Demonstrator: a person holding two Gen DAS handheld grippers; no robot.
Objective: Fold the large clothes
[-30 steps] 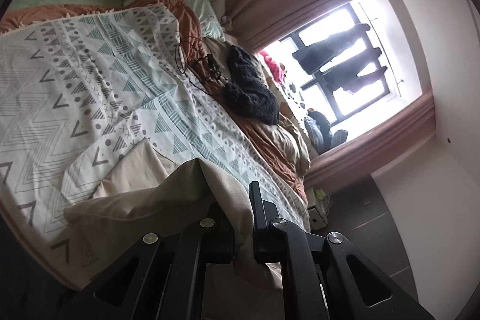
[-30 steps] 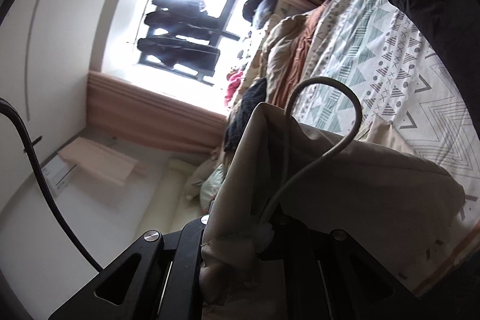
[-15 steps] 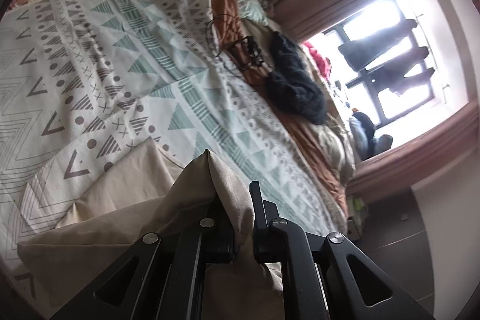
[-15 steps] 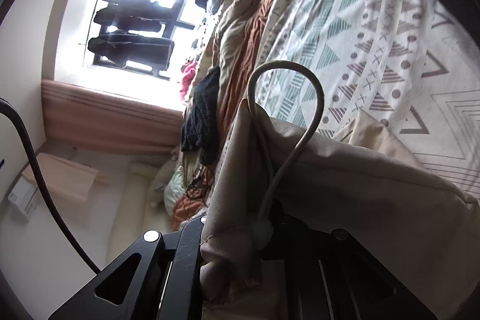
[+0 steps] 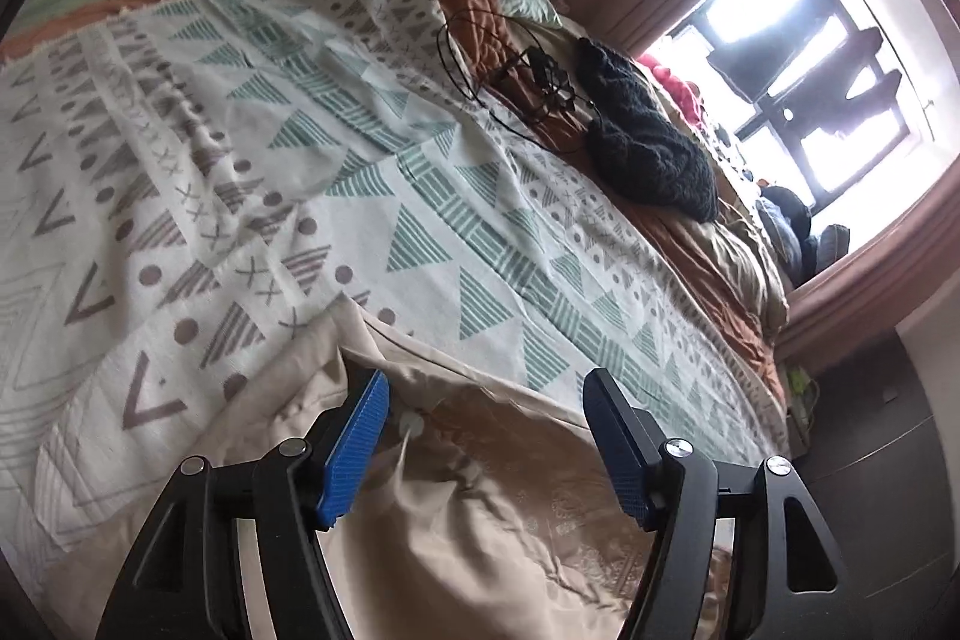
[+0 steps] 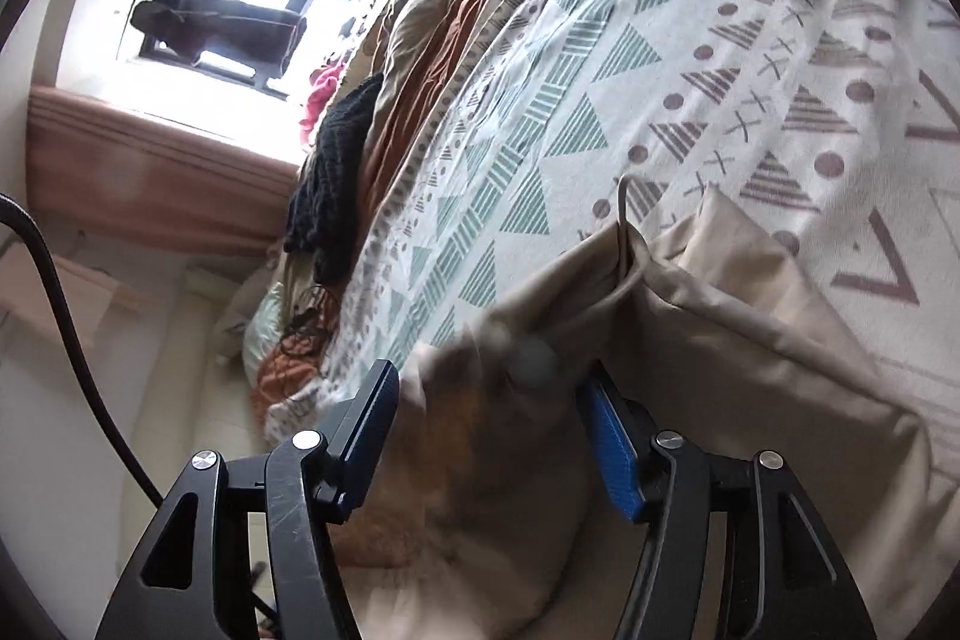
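Now both tongs, left [image 5: 485, 409] and right [image 6: 489, 403], are spreading over soft, creased beige cloth [image 5: 456, 556], seemingly released.

**Free room and obstructions on the bed**

The patterned bedspread [image 5: 252, 148] lies flat and unobstructed across its middle. Beige garment [image 5: 480, 538] bunches between the opening jaws of both grippers. Along the window side, tangled black cables [image 5: 528, 82], a dark knitted item [image 5: 648, 148] and rumpled orange bedding [image 6: 420, 88] block passage.
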